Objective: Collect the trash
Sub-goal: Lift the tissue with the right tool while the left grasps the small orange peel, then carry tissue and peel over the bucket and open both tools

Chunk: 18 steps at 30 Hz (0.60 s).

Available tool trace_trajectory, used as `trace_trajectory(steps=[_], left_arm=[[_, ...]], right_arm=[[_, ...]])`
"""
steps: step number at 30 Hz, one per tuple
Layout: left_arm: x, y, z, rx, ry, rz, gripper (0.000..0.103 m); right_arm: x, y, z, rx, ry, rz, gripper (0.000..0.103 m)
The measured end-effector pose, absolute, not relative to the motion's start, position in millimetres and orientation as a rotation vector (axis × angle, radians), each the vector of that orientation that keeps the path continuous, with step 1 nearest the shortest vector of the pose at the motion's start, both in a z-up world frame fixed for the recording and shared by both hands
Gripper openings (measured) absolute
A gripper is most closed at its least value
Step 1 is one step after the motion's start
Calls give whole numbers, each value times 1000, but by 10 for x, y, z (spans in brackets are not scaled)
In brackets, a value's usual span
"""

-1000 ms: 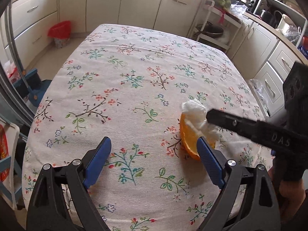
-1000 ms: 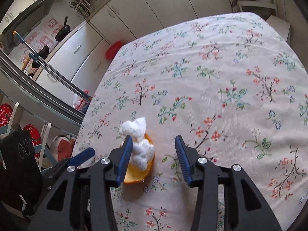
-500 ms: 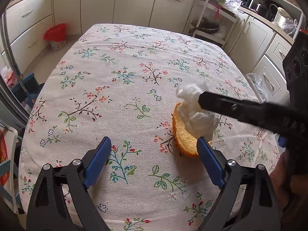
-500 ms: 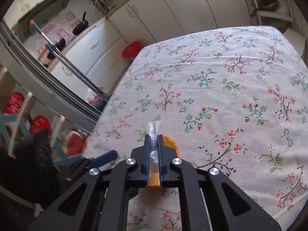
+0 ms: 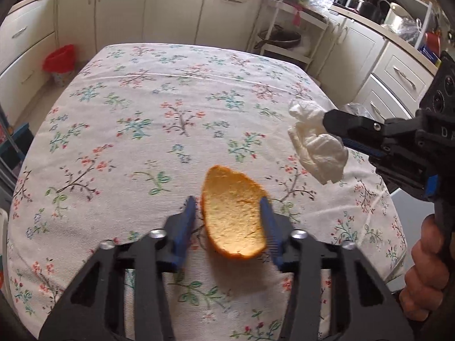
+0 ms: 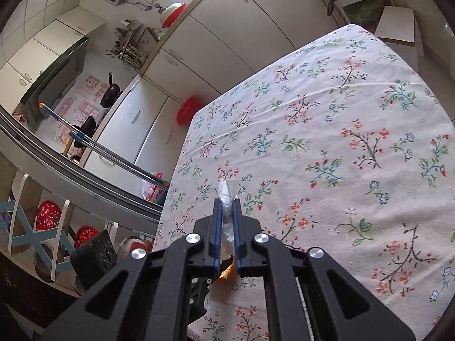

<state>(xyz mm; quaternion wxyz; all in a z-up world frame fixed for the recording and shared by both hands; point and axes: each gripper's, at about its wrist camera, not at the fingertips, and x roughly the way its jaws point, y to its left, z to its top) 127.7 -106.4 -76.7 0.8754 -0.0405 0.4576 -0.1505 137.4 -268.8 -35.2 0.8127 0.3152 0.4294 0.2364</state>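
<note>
An orange peel [image 5: 233, 213] lies on the floral tablecloth near the front edge. My left gripper [image 5: 229, 207] has its two blue fingers closed in on either side of the peel; whether they press it is unclear. My right gripper [image 6: 226, 199] is shut on a crumpled white tissue [image 5: 315, 145] and holds it in the air, right of the peel and above the table's right side. The tissue [image 6: 226, 190] pokes out between the blue pads in the right wrist view. A sliver of peel [image 6: 227, 272] shows below that gripper.
The table [image 5: 170, 108] wears a flowered cloth. A red waste bin [image 5: 59, 62] stands on the floor beyond the far left corner, also in the right wrist view [image 6: 189, 110]. White cabinets ring the room; a trolley with a pan [image 5: 280, 39] stands behind the table.
My right gripper shut on the tissue and lifted it off the peel to the right. My left gripper moved right over the peel and narrowed around it.
</note>
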Motion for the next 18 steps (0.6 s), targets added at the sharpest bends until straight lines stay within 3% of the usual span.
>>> trace_trajectory(steps=[3,18], left_arm=[[1253,-1141,-764,-61,954,-340,9],[685,-1062,-356,70,878,-344,6]], right_arm=[[1361,-2724,-344,662,913,500,8],[1143,-2737,-265,640,908,501,8]])
